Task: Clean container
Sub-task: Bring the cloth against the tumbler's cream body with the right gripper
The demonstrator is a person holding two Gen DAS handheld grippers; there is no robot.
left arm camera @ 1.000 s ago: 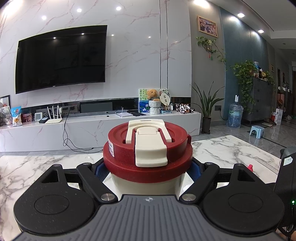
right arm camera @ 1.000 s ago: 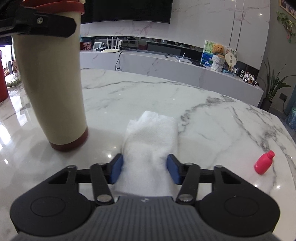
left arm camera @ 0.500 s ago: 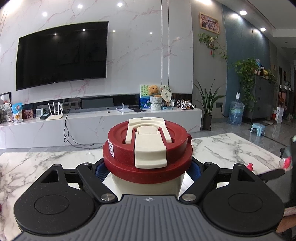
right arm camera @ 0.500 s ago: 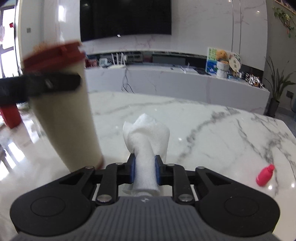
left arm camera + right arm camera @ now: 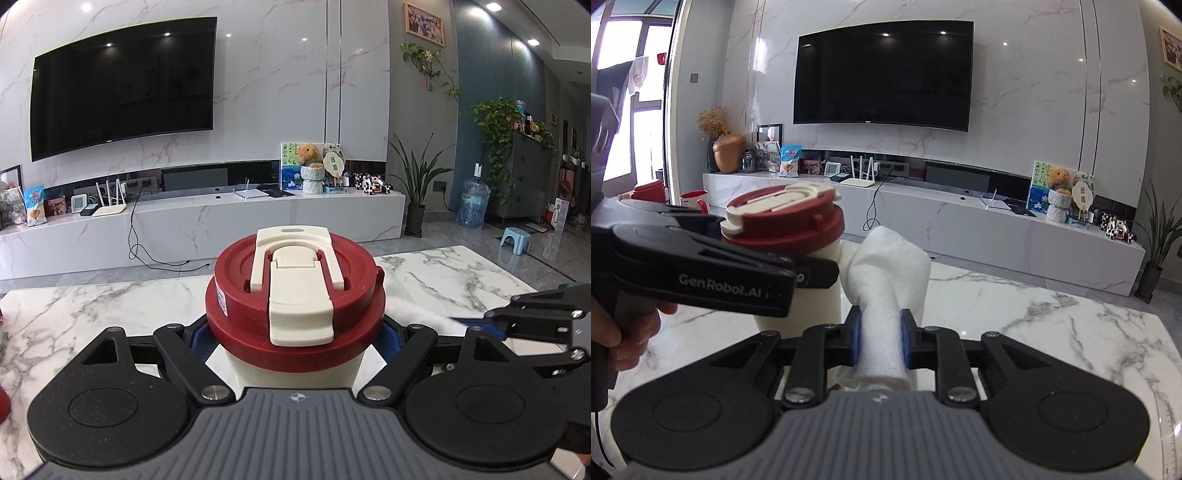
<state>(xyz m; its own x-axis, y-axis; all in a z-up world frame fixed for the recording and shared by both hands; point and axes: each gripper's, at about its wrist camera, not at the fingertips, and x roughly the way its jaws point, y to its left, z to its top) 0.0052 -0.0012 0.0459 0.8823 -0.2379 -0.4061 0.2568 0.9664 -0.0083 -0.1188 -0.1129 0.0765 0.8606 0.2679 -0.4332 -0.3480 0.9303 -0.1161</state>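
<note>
Left claw (image 5: 295, 338) clenched the red-lidded tumbler (image 5: 295, 295); right claw (image 5: 878, 341) pinched a white cloth (image 5: 886, 273) touching the tumbler's side above the tabletop (image 5: 1071, 332).

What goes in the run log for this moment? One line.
left gripper: shut on tumbler | right gripper: shut on cloth | cloth beside tumbler wall

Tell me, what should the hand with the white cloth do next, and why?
Probably press the white cloth against the cream side of the cup and rub. The right gripper already pinches the cloth right beside the cup, and the left gripper clamps it just under its red lid, held steady.
</note>
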